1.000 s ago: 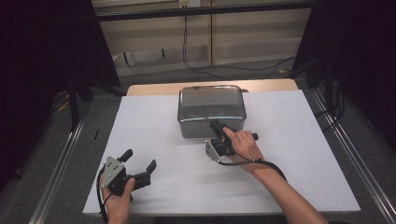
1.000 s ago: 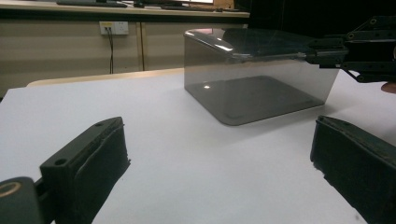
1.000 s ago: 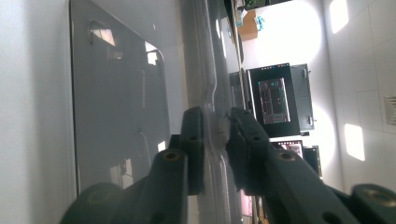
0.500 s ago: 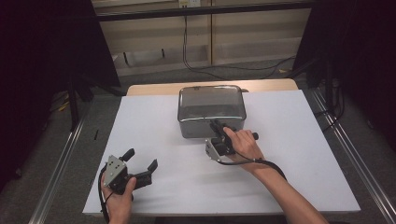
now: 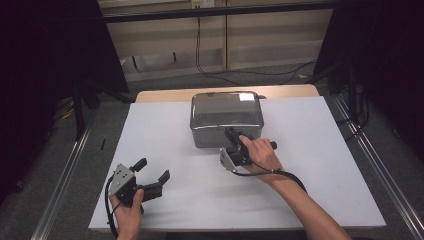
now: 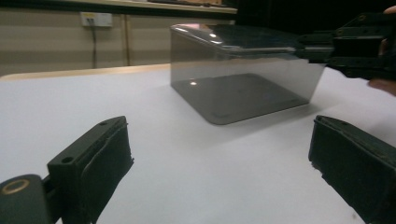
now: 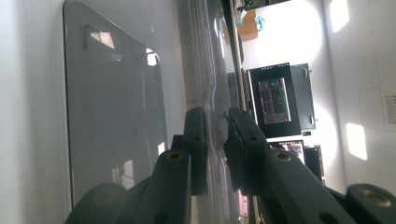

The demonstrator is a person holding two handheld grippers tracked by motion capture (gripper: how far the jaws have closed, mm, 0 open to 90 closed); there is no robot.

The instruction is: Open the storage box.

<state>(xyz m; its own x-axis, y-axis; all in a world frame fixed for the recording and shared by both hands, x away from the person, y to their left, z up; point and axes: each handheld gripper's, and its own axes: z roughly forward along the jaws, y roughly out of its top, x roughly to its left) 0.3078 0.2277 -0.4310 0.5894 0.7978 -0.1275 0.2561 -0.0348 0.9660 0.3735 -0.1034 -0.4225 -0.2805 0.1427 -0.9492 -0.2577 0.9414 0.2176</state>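
Two black jaws of the right claw (image 7: pixel 215 140) pinch a thin wall of the clear smoky box (image 7: pixel 116 116): in the right gripper view the pane runs up between the pads, one jaw on each face of it, and the view is turned on its side. The high view shows what that close look cannot: the right claw (image 5: pixel 232 136) sits at the near right corner of the box (image 5: pixel 226 117), with the person's right hand (image 5: pixel 260 155) wrapped around its body and a cable trailing back along the forearm. The box rests on the white tabletop (image 5: pixel 320 165), toward its far edge and about midway across.

Well away from the box, toward its near left, the left claw (image 5: pixel 151 169) rests low over the tabletop in the left hand (image 5: pixel 129 210). The left gripper view shows its jaws spread wide with nothing between them but bare white sheet, and beyond them the box (image 6: pixel 243 74) seen from the side, its rounded corners catching glints, with the right claw (image 6: pixel 345 46) gripping its upper right edge.
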